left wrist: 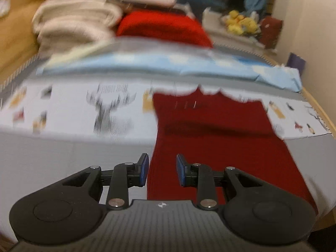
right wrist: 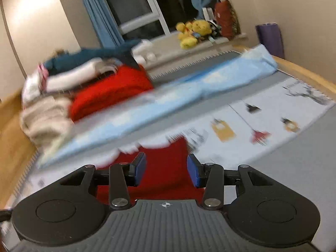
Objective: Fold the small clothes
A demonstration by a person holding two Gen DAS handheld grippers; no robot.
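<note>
Left gripper [left wrist: 162,169] hung with jaws partly apart and nothing between them, above the dark red cloth [left wrist: 212,126] that lay flat on the printed mat [left wrist: 73,109] toward twelve o'clock. Right gripper [right wrist: 166,169] hung likewise, empty and somewhat wider, over the cloth's white-trimmed edge, the folded pile [right wrist: 63,96] at ten o'clock.

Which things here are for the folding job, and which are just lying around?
For the job:
red garment with white trim, lying flat
left hand-held gripper, open and empty
right hand-held gripper, open and empty
printed mat under the garment

Just lying about:
yellow plush toys
light blue bedding
pile of cream and red blankets
purple roll
</note>
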